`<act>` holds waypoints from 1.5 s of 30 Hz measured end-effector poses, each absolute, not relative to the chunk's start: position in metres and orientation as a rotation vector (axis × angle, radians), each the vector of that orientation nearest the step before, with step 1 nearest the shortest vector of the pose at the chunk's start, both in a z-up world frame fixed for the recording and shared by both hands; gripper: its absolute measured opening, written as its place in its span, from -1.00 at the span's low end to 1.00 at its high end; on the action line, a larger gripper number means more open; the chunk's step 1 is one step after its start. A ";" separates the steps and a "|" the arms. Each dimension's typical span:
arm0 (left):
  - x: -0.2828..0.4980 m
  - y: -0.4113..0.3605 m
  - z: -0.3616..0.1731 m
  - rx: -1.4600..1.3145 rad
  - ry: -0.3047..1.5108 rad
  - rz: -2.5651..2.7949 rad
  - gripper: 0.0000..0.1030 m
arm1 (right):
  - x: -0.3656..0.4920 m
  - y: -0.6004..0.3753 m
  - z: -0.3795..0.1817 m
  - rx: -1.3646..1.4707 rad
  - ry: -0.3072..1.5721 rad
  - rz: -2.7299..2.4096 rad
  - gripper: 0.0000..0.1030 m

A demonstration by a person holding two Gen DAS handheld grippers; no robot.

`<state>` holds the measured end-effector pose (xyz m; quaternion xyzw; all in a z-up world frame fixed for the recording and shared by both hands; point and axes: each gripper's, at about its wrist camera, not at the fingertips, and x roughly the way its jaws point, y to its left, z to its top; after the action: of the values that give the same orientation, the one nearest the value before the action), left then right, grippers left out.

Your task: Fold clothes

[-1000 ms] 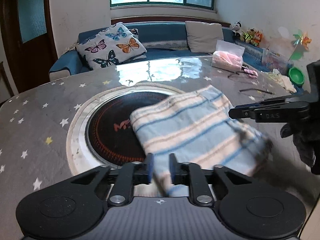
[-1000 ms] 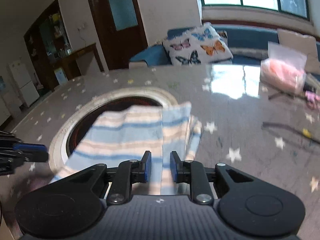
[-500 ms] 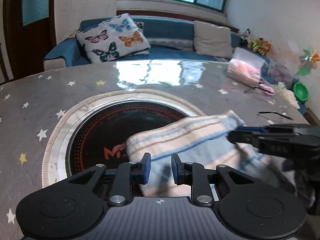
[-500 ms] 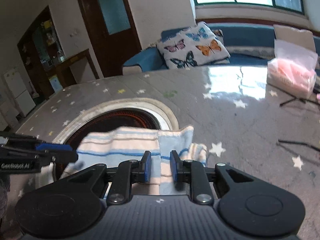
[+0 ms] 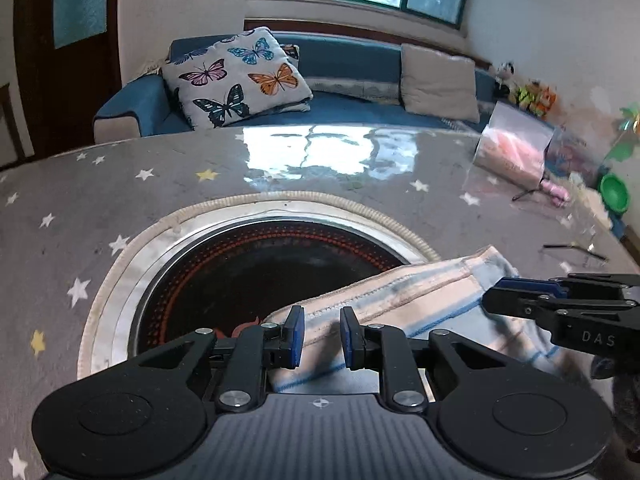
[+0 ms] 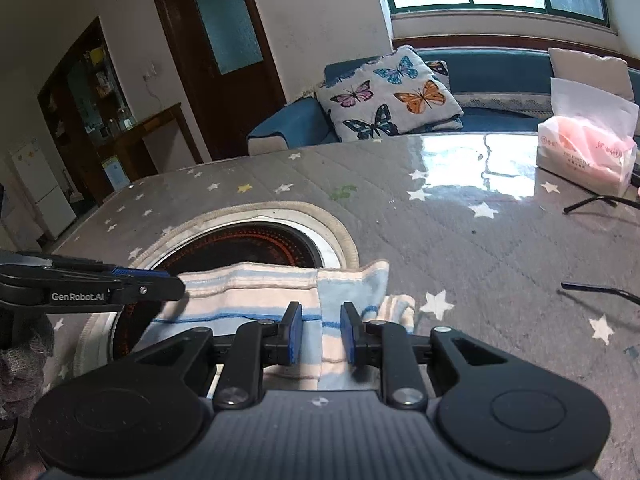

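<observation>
Your striped garment (image 5: 404, 300) shows pale pink and light blue bands, with thin darker blue lines across them. The worktop (image 5: 160, 196) wears a grey cover dotted with white stars and a few yellow ones. Set into it, the round hob (image 5: 240, 276) is black with rings of orange-red dots, framed by a silver ring and a cream braided edge. Your left claw (image 5: 322, 336) and right claw (image 6: 320, 334) are black with blue pads. Behind, the cushion (image 6: 390, 94) is white with purple, blue and orange butterflies on a blue sofa (image 5: 352, 60). The tissue pack (image 6: 586, 156) is pink and white.
</observation>
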<state>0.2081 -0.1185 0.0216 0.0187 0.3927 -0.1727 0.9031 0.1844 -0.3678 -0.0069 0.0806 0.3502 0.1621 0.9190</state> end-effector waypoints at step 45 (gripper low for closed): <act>0.138 -0.102 0.020 -0.075 0.877 -0.323 -0.13 | 0.133 -0.394 -0.020 0.280 0.747 0.256 -0.26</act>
<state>0.1378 -0.1018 0.0199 -0.0362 0.4225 -0.1557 0.8922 0.1325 -0.3942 -0.0199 0.1358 0.3628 0.1245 0.9135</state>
